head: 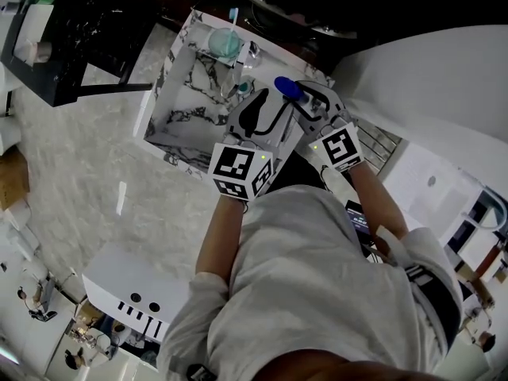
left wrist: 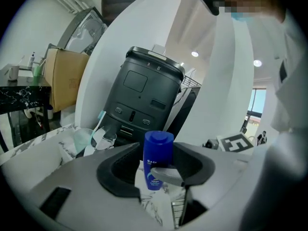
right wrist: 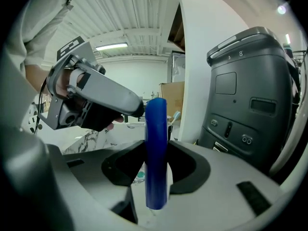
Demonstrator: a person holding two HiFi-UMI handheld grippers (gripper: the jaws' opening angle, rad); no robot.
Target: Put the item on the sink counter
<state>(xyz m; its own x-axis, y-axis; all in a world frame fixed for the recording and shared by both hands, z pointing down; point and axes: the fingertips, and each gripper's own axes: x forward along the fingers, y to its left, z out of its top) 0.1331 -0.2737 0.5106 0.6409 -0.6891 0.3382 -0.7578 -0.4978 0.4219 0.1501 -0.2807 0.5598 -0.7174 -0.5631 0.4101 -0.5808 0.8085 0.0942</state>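
Note:
A blue bottle (head: 287, 88) hangs upright over the right end of the marble sink counter (head: 190, 113). My right gripper (head: 305, 98) is shut on the blue bottle (right wrist: 156, 153), which shows edge-on between the jaws of the right gripper (right wrist: 156, 165). My left gripper (head: 255, 117) is close beside it on the left and stands open. In the left gripper view the bottle (left wrist: 157, 160) is just ahead of the left gripper (left wrist: 161, 154), with gaps to both jaws. A right fingertip (left wrist: 168, 175) crosses the bottle's front. The left gripper's body (right wrist: 96, 97) reaches the bottle's top.
A clear cup with a toothbrush (head: 225, 42) stands at the counter's far end. A dark grey appliance (left wrist: 144, 97) rises right behind the counter. A wire rack (head: 381, 145) lies to the right, a black table (head: 71, 30) far left, a white box (head: 131, 288) on the floor.

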